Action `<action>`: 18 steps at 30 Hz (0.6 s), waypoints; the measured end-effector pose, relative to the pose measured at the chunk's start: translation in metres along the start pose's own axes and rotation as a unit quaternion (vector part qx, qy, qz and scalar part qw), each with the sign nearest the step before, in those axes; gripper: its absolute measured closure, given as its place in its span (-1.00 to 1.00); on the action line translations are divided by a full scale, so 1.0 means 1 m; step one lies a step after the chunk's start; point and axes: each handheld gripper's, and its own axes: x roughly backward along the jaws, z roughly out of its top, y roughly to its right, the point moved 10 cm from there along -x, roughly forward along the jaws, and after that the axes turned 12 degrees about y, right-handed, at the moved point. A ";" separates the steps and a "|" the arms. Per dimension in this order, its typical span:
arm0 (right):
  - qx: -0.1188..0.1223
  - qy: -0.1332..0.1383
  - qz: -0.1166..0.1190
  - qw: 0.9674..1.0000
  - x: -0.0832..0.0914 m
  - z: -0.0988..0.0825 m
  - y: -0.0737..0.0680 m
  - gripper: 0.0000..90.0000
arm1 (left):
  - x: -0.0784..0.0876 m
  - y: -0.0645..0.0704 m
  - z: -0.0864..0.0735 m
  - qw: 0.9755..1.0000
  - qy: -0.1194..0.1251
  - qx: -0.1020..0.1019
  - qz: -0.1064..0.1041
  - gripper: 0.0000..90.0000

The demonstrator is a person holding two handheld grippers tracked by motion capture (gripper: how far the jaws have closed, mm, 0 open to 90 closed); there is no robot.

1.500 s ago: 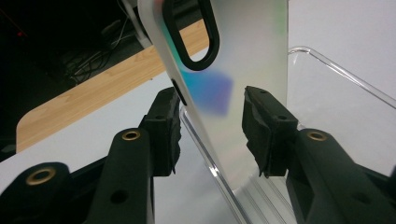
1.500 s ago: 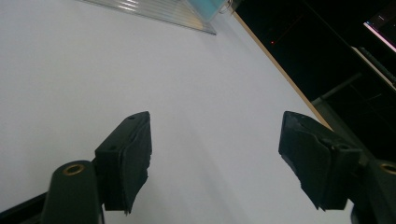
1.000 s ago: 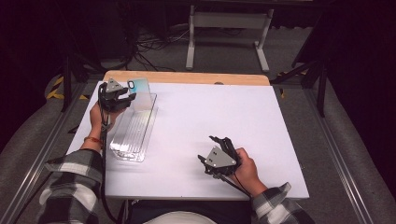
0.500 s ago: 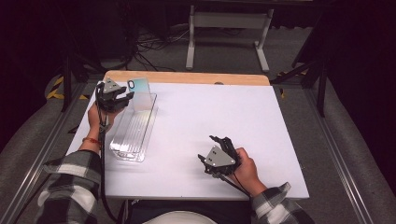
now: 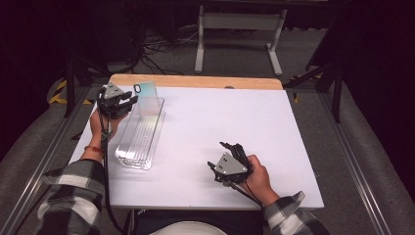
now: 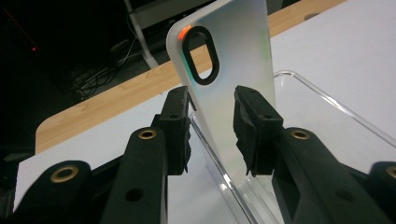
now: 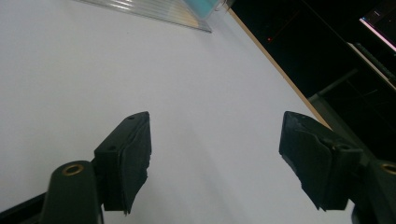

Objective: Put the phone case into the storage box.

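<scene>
One phone case (image 5: 148,98), one clear tray (image 5: 140,136), both near the tabletop's (image 5: 220,122) far left corner. Case stands upright in the tray's far end, long axis vertical, camera cutout up. Your left claw (image 6: 212,126) has just been closing, case between the pads. Right claw (image 5: 230,149) open, near edge.

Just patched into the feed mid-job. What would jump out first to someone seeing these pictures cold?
First, the iridescent phone case standing upright at the far end of the clear tray on the left of the white table, its oval camera cutout on top. The left gripper has just been closing, its jaws either side of the case with a gap left at one pad. The right gripper rests open near the front edge, nothing between its jaws.
</scene>
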 end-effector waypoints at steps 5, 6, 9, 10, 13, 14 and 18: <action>-0.025 0.001 0.003 1.000 0.000 0.002 0.001 -0.41 | 0.007 0.002 0.005 1.000 0.015 0.004 -0.001 0.44; -0.034 0.003 0.002 0.999 0.000 0.003 0.002 -0.41 | 0.009 0.001 0.007 1.000 0.021 0.006 -0.002 0.44; -0.047 0.007 0.003 0.999 0.001 0.003 0.004 -0.40 | 0.014 0.002 0.010 0.999 0.034 0.013 -0.005 0.43; -0.048 0.007 0.003 0.999 0.001 0.002 0.004 -0.40 | 0.015 0.003 0.010 0.999 0.037 0.015 -0.007 0.43; -0.049 0.008 0.003 0.999 0.001 0.002 0.005 -0.40 | 0.019 0.005 0.011 0.999 0.043 0.019 -0.008 0.40; -0.049 0.009 0.002 0.999 0.001 0.003 0.005 -0.40 | 0.021 0.007 0.011 0.999 0.047 0.018 -0.012 0.40; -0.049 0.012 0.003 0.999 0.002 0.005 0.005 -0.40 | 0.027 0.012 0.014 0.997 0.062 0.031 -0.024 0.37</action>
